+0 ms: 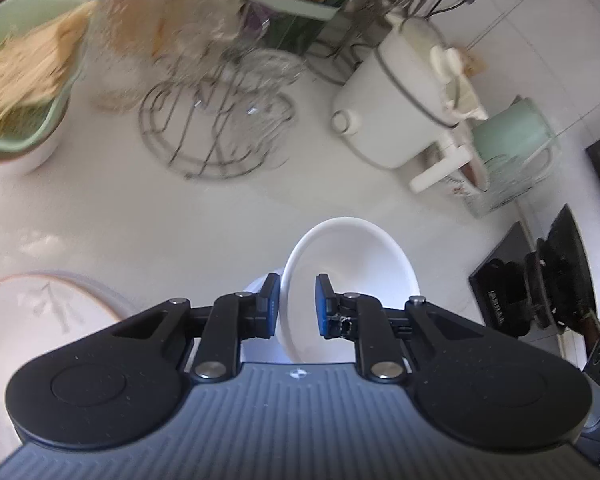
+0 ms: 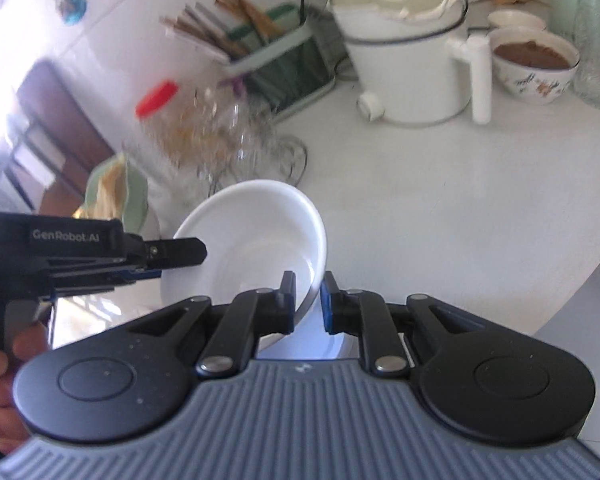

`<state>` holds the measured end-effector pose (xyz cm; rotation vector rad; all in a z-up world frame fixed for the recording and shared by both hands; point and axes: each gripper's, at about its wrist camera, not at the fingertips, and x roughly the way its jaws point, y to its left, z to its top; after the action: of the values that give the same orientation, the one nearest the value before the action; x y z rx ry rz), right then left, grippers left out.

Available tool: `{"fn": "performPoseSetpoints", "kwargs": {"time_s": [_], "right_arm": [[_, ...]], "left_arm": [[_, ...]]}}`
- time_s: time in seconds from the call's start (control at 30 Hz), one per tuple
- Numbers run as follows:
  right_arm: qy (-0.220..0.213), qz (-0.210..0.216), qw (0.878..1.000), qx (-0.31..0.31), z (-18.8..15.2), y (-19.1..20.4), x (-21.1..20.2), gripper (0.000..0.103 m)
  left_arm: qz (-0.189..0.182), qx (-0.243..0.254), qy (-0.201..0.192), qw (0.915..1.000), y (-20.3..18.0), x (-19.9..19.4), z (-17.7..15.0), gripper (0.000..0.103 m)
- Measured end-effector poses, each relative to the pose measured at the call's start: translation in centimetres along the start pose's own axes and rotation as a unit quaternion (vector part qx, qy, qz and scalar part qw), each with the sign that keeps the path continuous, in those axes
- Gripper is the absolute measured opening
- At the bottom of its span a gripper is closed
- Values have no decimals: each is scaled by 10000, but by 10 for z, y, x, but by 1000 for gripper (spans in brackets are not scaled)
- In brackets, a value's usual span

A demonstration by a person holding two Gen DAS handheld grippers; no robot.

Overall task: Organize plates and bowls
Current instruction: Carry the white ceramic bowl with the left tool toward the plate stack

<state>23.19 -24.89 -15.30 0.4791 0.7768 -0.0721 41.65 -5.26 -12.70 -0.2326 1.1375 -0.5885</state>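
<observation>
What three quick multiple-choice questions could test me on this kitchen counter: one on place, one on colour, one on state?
1. Where is the patterned plate in the left wrist view?
A lower left
B top right
C centre

2. What colour is the jar lid?
A blue
B red
C black

3. How is the white bowl held?
A lying flat, untouched
B by one gripper
C by both grippers

Answers: 1 A, it sits at the lower-left edge. 2 B, the cap is bright red. 3 C, the left gripper and right gripper each pinch its rim.
</observation>
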Motion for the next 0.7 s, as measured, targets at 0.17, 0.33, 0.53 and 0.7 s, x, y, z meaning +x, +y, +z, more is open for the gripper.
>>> {"fn": "performPoseSetpoints", "kwargs": {"time_s": [0.17,0.33,0.53,0.7], "right_arm": [[118,-236,9978,-611,-11,12,11,17],[278,-389,9957,-793,-13,13,20,17],[78,-337,9949,-952,-5,12,13,21],[-64,-276,9965,-781,4,4,17,52]], "left_arm": [[96,-20,158,9998,14,9,-9,20],[256,24,238,9994,19,17,-11,20],[398,97,196,9990,22,13,-7,29],[508,122,155,9985,24,10,-6,51]]}}
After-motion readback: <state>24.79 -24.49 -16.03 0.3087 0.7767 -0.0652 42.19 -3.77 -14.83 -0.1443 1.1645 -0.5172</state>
